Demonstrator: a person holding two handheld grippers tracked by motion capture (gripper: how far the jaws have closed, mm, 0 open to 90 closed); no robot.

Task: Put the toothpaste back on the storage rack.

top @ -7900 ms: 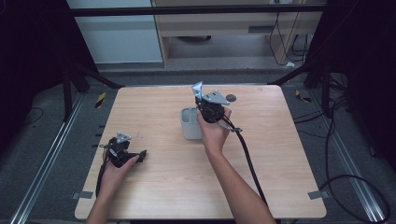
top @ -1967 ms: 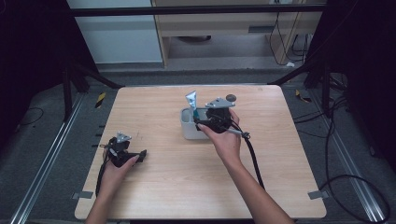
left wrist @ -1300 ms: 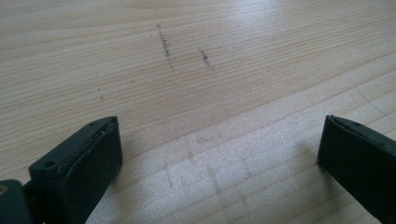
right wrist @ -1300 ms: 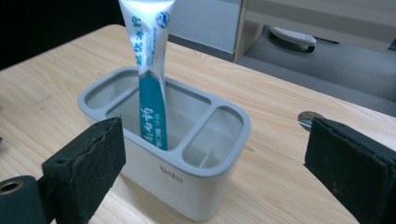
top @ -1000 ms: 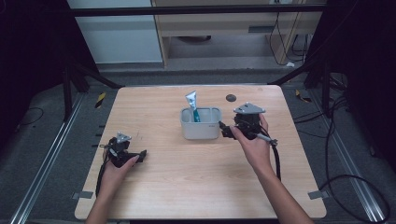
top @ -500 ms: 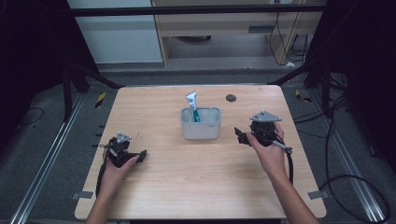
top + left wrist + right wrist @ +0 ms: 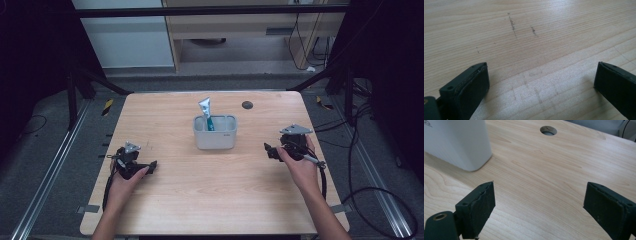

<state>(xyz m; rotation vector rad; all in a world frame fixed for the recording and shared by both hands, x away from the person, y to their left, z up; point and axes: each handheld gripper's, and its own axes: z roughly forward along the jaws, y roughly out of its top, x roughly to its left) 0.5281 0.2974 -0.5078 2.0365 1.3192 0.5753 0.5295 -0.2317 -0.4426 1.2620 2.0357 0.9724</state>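
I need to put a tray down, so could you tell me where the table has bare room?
The near strip of the table between the left gripper and right gripper is bare. Both far corners are bare too. The middle holds the white bin with a tube.

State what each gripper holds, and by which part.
Nothing. The left gripper and right gripper are both open over bare wooden table.

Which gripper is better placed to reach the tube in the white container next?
Right. The right gripper is open with the white container close ahead of it, holding the tube; the left gripper faces bare table.
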